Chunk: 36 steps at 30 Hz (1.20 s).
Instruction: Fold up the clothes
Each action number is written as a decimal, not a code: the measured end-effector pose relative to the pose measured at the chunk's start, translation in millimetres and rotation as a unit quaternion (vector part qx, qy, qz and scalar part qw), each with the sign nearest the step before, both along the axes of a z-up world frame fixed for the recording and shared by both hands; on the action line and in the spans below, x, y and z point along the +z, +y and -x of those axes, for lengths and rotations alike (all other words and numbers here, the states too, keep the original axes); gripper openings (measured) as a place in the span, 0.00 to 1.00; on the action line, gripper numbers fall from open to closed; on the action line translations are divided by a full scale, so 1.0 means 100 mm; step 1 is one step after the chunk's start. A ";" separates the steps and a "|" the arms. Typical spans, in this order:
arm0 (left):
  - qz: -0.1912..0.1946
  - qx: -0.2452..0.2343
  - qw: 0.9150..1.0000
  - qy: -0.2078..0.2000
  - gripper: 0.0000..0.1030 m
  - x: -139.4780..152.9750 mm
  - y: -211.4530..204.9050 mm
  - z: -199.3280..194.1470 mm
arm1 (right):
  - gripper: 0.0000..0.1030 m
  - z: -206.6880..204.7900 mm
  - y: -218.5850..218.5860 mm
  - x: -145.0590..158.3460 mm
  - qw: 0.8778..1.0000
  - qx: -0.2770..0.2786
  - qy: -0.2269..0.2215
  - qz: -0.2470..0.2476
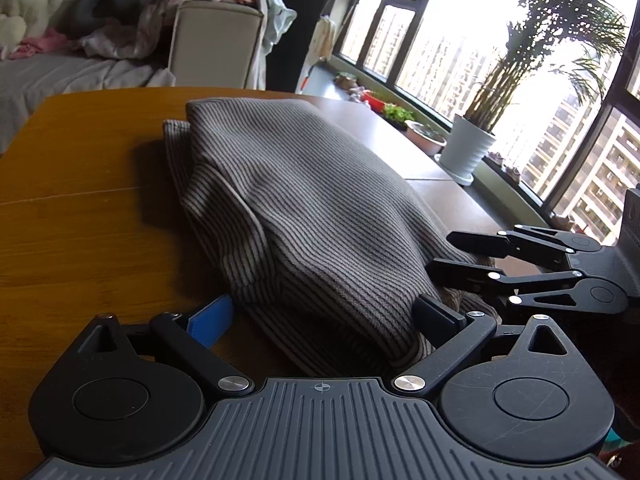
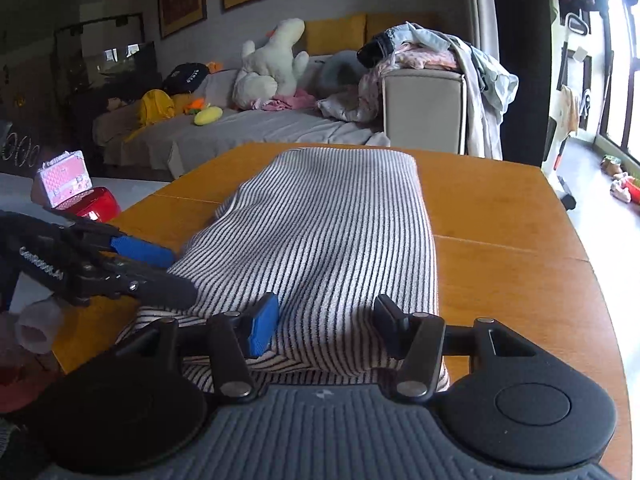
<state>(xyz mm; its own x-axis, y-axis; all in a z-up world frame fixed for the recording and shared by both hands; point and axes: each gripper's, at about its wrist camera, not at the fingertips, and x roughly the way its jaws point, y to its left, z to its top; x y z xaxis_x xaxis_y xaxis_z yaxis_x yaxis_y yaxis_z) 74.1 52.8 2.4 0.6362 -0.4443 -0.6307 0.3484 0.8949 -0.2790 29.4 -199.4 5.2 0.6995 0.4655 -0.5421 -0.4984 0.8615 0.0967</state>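
A folded grey-and-white striped garment (image 1: 304, 208) (image 2: 332, 232) lies humped on the wooden table (image 1: 80, 220) (image 2: 500, 240), and its near end is raised. My left gripper (image 1: 324, 316) (image 2: 180, 274) stands wide open at that near end. The cloth sits between its blue pad (image 1: 210, 318) and its black finger without being squeezed. My right gripper (image 2: 326, 328) (image 1: 444, 254) is half closed on the garment's near right edge. Cloth fills the gap between its fingers, and a lower striped layer hangs underneath.
Behind the table is a sofa with soft toys (image 2: 276, 60). A heap of clothes (image 2: 420, 52) covers its armrest. A white potted plant (image 1: 468, 152) stands on the window ledge to the right. A red box (image 2: 92, 200) sits left of the table. Bare wood surrounds the garment.
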 end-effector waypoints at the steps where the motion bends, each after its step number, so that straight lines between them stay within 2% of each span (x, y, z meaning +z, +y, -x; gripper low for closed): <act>1: -0.006 0.008 1.000 -0.004 0.98 0.02 0.03 -0.01 | 0.53 0.03 0.03 0.00 1.000 0.008 -0.003 0.004; 4: -0.015 0.030 0.999 -0.008 0.96 0.06 0.13 -0.01 | 0.54 0.10 0.06 0.03 0.999 0.029 -0.018 0.032; 6: -0.019 0.041 0.999 -0.011 0.96 0.09 0.20 0.00 | 0.59 0.11 0.01 0.05 0.998 0.034 -0.018 0.045; 8: -0.020 0.044 0.999 -0.015 0.96 0.12 0.24 0.03 | 0.71 0.14 -0.02 0.04 0.996 0.040 -0.016 0.073; 9: -0.021 0.046 0.999 -0.019 0.96 0.14 0.26 0.07 | 0.71 0.15 -0.01 0.00 0.995 0.048 -0.014 0.091; 11: -0.020 0.046 0.998 -0.024 0.96 0.18 0.27 0.09 | 0.75 0.24 0.05 -0.12 0.990 0.047 -0.041 0.124; 14: -0.021 0.042 0.998 -0.030 0.96 0.21 0.24 0.10 | 0.76 0.23 0.06 -0.10 0.992 0.035 -0.030 0.115; 18: -0.035 0.032 0.998 -0.040 0.96 0.26 0.20 0.18 | 0.68 0.31 0.08 0.03 0.985 0.059 -0.055 0.155; 19: -0.036 0.031 0.998 -0.042 0.96 0.27 0.21 0.20 | 0.65 0.34 0.08 0.10 0.984 0.064 -0.065 0.156; 20: -0.037 0.031 0.998 -0.044 0.97 0.28 0.21 0.21 | 0.57 0.37 0.08 0.20 0.984 0.068 -0.076 0.148; 22: -0.038 0.031 0.998 -0.046 0.97 0.29 0.21 0.22 | 0.50 0.38 0.08 0.37 0.986 0.069 -0.095 0.122; 24: -0.038 0.028 0.998 -0.045 0.97 0.29 0.17 0.20 | 0.50 0.33 0.10 0.49 0.988 0.059 -0.107 0.090; 26: -0.036 0.016 0.998 -0.045 0.97 0.28 0.09 0.17 | 0.50 0.21 0.12 0.49 0.991 0.052 -0.101 0.077; 30: -0.029 -0.011 0.998 -0.045 0.97 0.25 -0.05 0.17 | 0.50 -0.01 0.14 0.12 0.993 0.050 -0.040 0.096; 33: -0.028 -0.012 0.999 -0.035 0.96 0.19 -0.07 0.16 | 0.53 -0.01 0.02 0.04 0.998 0.028 -0.025 0.049; 36: -0.032 -0.009 0.999 -0.023 0.96 0.12 -0.05 0.13 | 0.54 0.08 0.04 0.09 0.997 0.023 -0.042 0.059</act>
<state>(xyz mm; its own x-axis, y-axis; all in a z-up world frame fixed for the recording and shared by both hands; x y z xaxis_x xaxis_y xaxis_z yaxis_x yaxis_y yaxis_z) 60.7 47.5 14.6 0.6572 -0.4156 -0.6288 0.3755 0.9039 -0.2049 21.0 -195.0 14.4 0.7245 0.4341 -0.5354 -0.5394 0.8406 -0.0483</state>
